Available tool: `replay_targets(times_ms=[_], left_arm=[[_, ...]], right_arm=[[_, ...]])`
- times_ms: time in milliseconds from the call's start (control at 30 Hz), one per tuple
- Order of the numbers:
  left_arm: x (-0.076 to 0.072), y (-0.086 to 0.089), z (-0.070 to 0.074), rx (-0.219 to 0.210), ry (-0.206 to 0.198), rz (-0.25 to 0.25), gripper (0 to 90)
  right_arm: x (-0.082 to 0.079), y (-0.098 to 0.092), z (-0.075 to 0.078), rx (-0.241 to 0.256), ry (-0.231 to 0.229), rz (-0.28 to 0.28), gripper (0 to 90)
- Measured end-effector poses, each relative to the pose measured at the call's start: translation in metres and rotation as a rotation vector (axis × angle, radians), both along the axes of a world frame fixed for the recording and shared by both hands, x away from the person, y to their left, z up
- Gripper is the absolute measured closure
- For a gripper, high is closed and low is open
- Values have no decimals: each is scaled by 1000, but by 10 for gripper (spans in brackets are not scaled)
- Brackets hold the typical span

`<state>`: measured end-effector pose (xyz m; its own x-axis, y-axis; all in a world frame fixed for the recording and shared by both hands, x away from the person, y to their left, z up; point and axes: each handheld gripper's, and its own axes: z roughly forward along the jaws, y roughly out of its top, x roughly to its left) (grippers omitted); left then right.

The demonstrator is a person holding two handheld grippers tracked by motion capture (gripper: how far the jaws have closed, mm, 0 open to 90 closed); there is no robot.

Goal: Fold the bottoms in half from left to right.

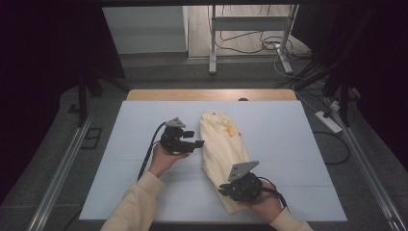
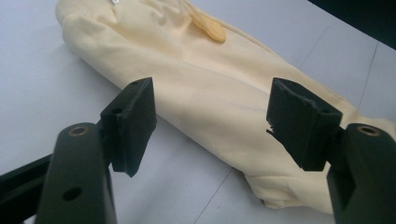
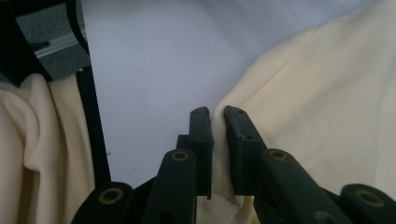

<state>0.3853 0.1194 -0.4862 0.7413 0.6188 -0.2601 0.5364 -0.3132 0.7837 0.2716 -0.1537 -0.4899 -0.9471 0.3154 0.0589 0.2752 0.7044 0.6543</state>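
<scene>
A pale yellow garment (image 1: 223,144) lies folded into a long strip on the white table top (image 1: 288,144), running from the far middle toward the near edge. It has a small orange patch (image 1: 232,130) near its far end. My left gripper (image 1: 199,143) is open beside the garment's left edge; in the left gripper view its jaws stand wide apart (image 2: 212,116) just above the cloth (image 2: 210,70). My right gripper (image 1: 222,190) is at the garment's near end. In the right gripper view its jaws (image 3: 217,116) are shut on the cloth's edge (image 3: 327,102).
The table's wooden far edge (image 1: 211,95) shows beyond the white top. A metal stand (image 1: 211,48) and cables lie on the floor behind, with a power strip (image 1: 328,121) on the floor at the right. The person's cream sleeve (image 3: 28,154) hangs beside the right gripper.
</scene>
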Motion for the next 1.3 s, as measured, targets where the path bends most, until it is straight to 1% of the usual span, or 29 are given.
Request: replay_targets(times_ms=[33, 67, 133, 167, 233, 267, 333, 400, 467, 533, 667, 767, 833, 900, 1067, 1200, 1300], left_arm=[[0, 0, 0, -1, -1, 1, 319], [0, 0, 1, 1, -2, 0, 319], [-1, 0, 1, -2, -2, 1, 317], [-1, 0, 1, -3, -3, 2, 317], [0, 1, 1, -3, -6, 1, 317], [0, 1, 1, -2, -7, 1, 316], [0, 1, 1, -3, -5, 3, 315], [0, 1, 0, -2, -5, 4, 314], [0, 2, 1, -3, -6, 4, 313], [0, 2, 1, -3, -6, 5, 313], [0, 2, 1, 1, -5, 3, 312], [0, 2, 1, 1, -3, 3, 311], [0, 2, 1, 1, -3, 3, 311], [0, 2, 1, 1, -1, 4, 310], [0, 3, 1, -1, -2, 4, 307], [0, 4, 1, 0, 2, 3, 304], [0, 4, 2, -3, 0, 5, 303]], right_arm=[[0, 1, -3, -3, 2, 5, 787], [1, 0, -5, 5, 8, 10, 759], [3, -2, -8, 32, 25, 7, 648], [5, -3, -7, 38, 22, 5, 588], [6, -7, -3, 57, -2, -18, 500], [7, -9, 0, 77, -11, -30, 475], [10, -16, 6, 102, -34, -68, 439], [13, -22, 9, 107, -64, -103, 413], [16, -29, 10, 100, -89, -138, 395], [21, -36, 9, 85, -98, -176, 383], [29, -48, 6, 62, -79, -245, 372], [34, -54, 3, 48, -63, -279, 365], [37, -58, 1, 37, -57, -291, 354], [39, -60, -1, 13, -51, -307, 342], [41, -62, -6, -24, -39, -328, 319], [42, -63, -11, -59, -18, -347, 296], [43, -65, -16, -75, 18, -354, 285]])
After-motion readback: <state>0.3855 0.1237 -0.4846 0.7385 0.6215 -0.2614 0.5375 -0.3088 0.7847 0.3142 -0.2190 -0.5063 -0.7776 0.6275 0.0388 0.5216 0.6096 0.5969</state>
